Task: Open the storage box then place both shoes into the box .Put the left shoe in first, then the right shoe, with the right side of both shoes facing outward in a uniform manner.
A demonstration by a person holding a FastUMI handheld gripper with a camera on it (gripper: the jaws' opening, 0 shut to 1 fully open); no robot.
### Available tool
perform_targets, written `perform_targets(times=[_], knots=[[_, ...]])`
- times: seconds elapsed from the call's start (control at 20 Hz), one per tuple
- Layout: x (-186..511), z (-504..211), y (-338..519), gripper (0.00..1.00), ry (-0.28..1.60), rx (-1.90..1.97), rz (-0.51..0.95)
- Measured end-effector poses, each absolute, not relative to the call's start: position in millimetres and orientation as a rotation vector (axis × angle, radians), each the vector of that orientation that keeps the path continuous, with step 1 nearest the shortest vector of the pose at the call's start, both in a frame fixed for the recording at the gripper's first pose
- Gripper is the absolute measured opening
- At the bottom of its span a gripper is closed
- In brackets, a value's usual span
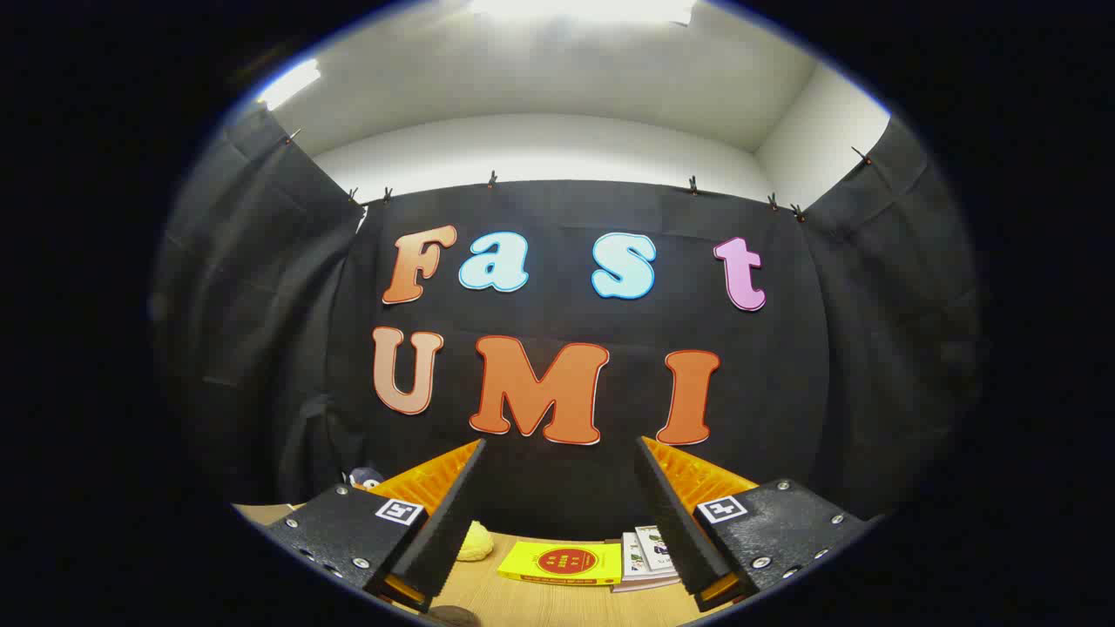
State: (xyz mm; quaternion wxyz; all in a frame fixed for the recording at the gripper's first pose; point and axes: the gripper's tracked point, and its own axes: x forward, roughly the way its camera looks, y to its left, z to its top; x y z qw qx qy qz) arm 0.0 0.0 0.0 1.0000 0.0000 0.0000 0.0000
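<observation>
The gripper (557, 488) is wide open and holds nothing; it is raised, pointing at the black cloth wall (871, 348). Below the fingers, on the wooden table (540, 605), lie a yellow book (562, 562), a booklet stack (649, 557) and a yellow soft thing (476, 542). I cannot tell where the shoes and storage box are.

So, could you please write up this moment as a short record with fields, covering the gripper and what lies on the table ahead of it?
gripper: handheld two-finger gripper, fingers spread apart, nothing between them
aim: raised, facing the booth's black cloth wall
surface: light wooden table
between the fingers, beyond them: flat yellow book with a red round mark
beside the book: small stack of white printed booklets
near one finger: soft pale yellow object, kind unclear
task progress: gripper holds nothing
</observation>
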Motion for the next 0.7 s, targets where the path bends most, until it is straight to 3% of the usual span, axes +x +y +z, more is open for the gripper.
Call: perform_targets(times=[0.7], knots=[[6.8, 4.2, 7.4, 0.98, 0.012, 0.014, 0.009]])
